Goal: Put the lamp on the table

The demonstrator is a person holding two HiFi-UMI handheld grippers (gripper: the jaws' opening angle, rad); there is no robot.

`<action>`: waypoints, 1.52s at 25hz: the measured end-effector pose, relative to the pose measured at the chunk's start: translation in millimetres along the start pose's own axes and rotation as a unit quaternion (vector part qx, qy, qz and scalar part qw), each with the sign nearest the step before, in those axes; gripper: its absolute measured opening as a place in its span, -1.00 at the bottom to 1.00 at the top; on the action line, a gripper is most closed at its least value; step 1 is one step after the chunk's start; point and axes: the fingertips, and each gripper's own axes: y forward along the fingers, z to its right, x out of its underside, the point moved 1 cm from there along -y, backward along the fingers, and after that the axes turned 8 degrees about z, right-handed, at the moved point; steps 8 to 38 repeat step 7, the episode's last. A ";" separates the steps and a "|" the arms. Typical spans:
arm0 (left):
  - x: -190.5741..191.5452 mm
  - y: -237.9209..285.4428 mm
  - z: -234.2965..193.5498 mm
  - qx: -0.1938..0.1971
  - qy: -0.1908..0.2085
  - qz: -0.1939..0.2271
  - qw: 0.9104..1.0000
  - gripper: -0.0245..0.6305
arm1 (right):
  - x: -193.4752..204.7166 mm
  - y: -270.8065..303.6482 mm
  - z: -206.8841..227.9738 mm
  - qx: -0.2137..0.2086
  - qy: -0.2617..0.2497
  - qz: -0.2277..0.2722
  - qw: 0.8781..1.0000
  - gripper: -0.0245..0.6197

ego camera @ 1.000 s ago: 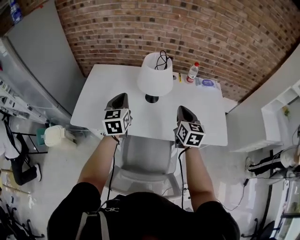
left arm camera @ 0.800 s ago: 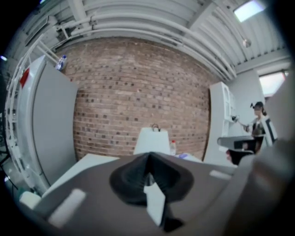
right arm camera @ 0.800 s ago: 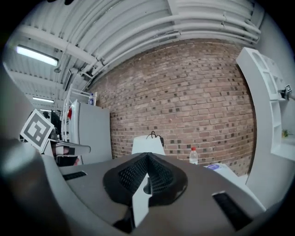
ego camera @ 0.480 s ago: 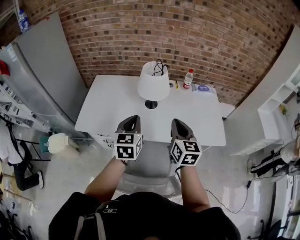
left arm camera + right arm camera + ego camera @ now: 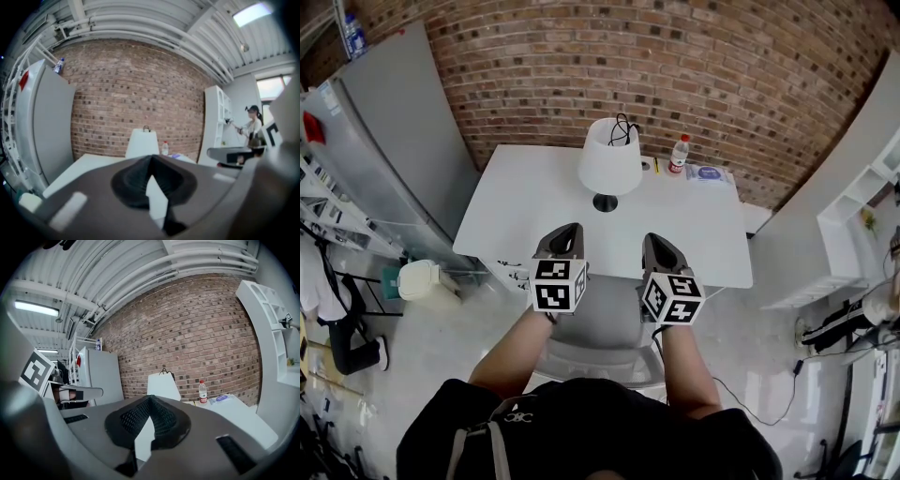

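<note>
The lamp [image 5: 609, 161], with a white shade, a black base and a black cord looped on top, stands upright on the white table [image 5: 516, 220] near its far middle. It also shows ahead as the lamp [image 5: 143, 143] in the left gripper view and the lamp [image 5: 162, 386] in the right gripper view. My left gripper [image 5: 570, 229] and right gripper [image 5: 649, 240] hover side by side at the table's near edge, well short of the lamp. Both are shut with nothing in them; the left gripper [image 5: 151, 157] and right gripper [image 5: 150, 398] show their tips meeting.
A clear bottle with a red cap [image 5: 678, 155] and a blue-and-white packet [image 5: 710, 172] sit at the table's far right. A grey chair [image 5: 591, 328] is below my arms. A tall grey cabinet [image 5: 384, 131] stands left, white shelves [image 5: 862, 225] right. A person [image 5: 253, 129] stands far right.
Both grippers have drawn back from over the table to its near edge and come closer together. The lamp has stayed where it stands.
</note>
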 end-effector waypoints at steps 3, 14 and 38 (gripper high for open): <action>-2.1 -0.1 0.8 0.000 -0.011 0.001 1.000 -0.93 | 0.2 0.0 -0.5 -0.003 -0.004 0.000 1.000 -0.93; -2.3 -2.4 0.8 -0.005 -0.015 0.001 1.000 -0.93 | -0.5 -1.6 0.1 0.000 -0.013 0.000 1.000 -0.93; -2.3 -2.4 0.8 -0.005 -0.015 0.001 1.000 -0.93 | -0.5 -1.6 0.1 0.000 -0.013 0.000 1.000 -0.93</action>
